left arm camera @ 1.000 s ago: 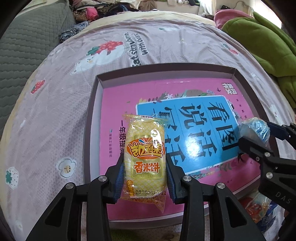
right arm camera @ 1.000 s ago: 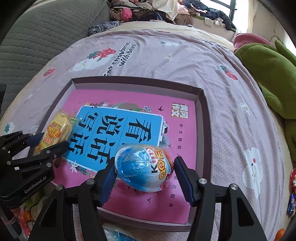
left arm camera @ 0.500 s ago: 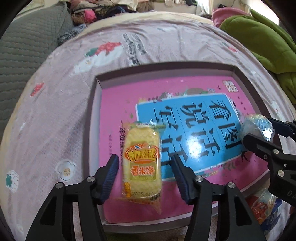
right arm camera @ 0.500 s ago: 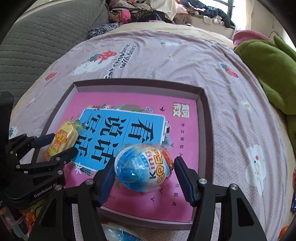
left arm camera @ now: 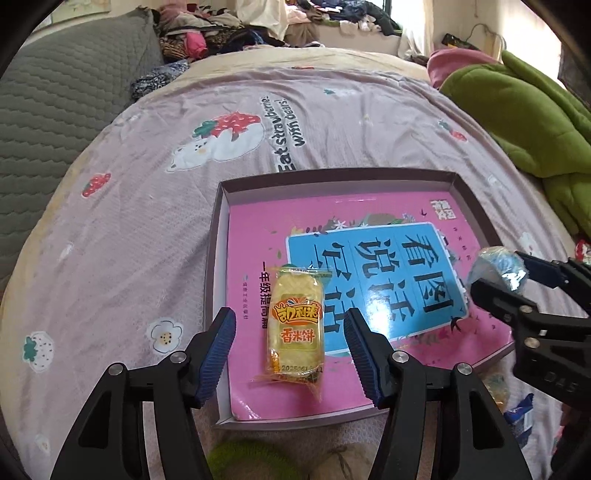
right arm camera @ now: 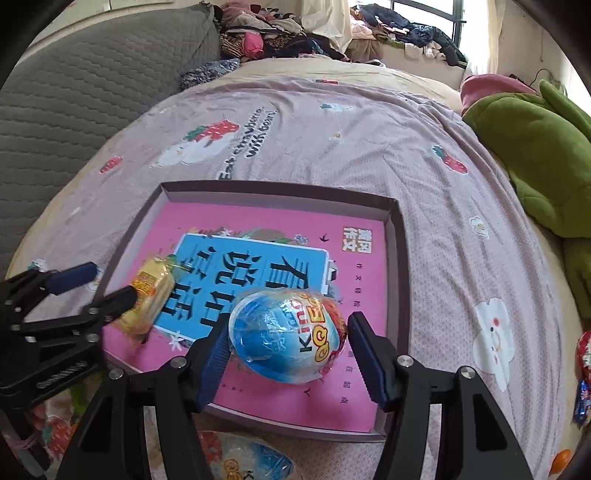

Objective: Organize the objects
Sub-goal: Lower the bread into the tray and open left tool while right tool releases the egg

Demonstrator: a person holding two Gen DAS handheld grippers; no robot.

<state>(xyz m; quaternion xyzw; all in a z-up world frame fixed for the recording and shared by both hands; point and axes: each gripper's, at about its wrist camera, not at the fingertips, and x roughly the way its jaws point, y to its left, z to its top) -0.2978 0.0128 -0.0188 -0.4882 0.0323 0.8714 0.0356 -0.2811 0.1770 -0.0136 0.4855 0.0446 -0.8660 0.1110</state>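
Note:
A shallow tray [left arm camera: 332, 177] lined with a pink and blue book cover lies on the bedspread. A yellow rice cracker packet [left arm camera: 295, 325] lies flat in its near left part. My left gripper [left arm camera: 290, 314] hovers over the packet, open, with both pads clear of it. From the right wrist view the packet [right arm camera: 151, 295] shows beside the left gripper [right arm camera: 109, 282]. My right gripper [right arm camera: 288, 323] is shut on a blue wrapped toy egg [right arm camera: 280, 339] just over the tray's near right part. The left wrist view shows the egg [left arm camera: 491, 262] between the right gripper's [left arm camera: 498, 273] fingers.
The pink strawberry bedspread [left arm camera: 147, 240] surrounds the tray. A green plush blanket [left arm camera: 517, 118] lies at the right and a grey quilted cushion [left arm camera: 55, 92] at the left. Clothes [left arm camera: 258, 26] are piled at the back. Wrapped snacks [right arm camera: 243, 461] lie near the tray's front edge.
My left gripper opened, let go of the rice cracker packet and rose a little; the packet now lies in the tray. The right gripper stayed on the egg.

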